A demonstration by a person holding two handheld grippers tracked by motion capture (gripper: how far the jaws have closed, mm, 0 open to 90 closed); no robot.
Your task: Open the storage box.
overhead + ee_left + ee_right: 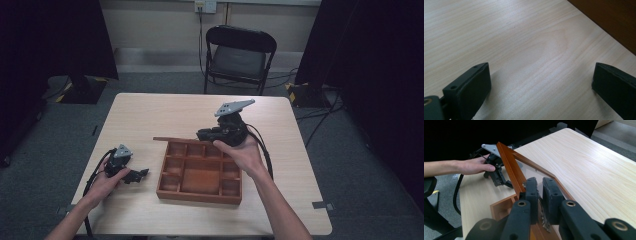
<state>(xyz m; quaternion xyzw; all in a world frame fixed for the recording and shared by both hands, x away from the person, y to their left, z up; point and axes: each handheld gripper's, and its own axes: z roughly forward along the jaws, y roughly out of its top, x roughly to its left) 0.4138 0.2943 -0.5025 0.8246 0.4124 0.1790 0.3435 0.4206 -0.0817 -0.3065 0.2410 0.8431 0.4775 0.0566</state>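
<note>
From above I see the brown wooden tray with small compartments [199, 172] sitting mid-worktop [150, 115], its glazed wooden-framed lid [175, 139] lifted at the tray's far edge. My right gripper [200, 134] is at that far edge; the right gripper view shows what the high view hides, the jaws clamped on the lid's frame [510, 167] with a small metal chain hanging between them. My left gripper [145, 173] rests just left of the tray, jaws wide apart over bare wood. A black folding chair [239, 55] stands beyond the tray, off the worktop.
</note>
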